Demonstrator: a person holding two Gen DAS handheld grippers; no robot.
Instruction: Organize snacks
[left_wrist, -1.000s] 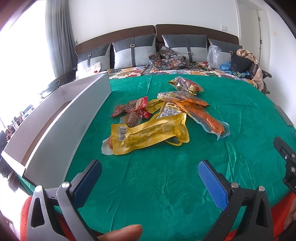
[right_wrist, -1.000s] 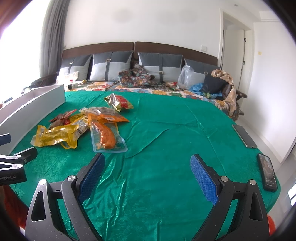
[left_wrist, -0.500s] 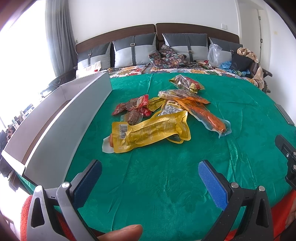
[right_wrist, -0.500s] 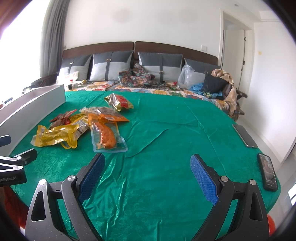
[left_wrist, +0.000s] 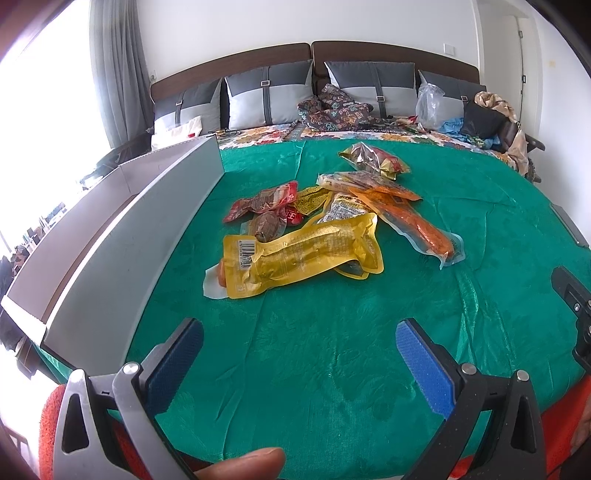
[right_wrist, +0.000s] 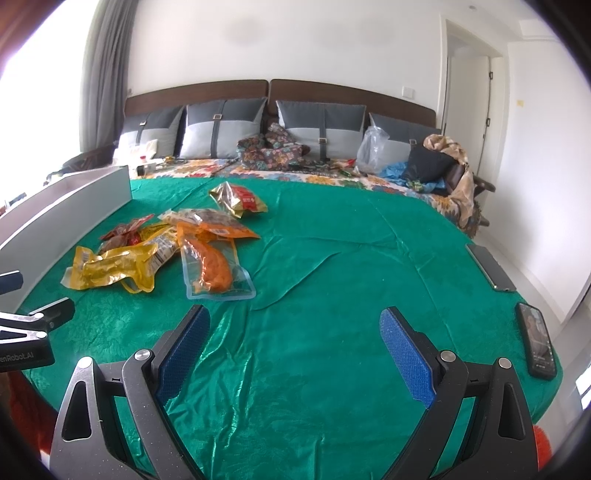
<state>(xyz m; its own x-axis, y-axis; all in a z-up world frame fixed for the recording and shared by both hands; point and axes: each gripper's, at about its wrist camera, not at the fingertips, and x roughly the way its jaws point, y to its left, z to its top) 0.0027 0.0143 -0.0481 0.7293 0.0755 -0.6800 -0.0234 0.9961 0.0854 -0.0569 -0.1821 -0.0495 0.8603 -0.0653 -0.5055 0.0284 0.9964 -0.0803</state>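
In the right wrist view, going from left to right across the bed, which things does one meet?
Grey open box → yellow snack pouch → clear pouch with orange sausage → grey phone → black phone.

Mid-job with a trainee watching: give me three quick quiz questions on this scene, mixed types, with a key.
1. True or false: the left tool holds the yellow packet.
2. The white box lies on which side of the snack pile in the left wrist view: A left, B right?
3. How many phones lie on the green cloth in the right wrist view?

Key: 1 false, both tools are open and empty; 2 A; 3 two.
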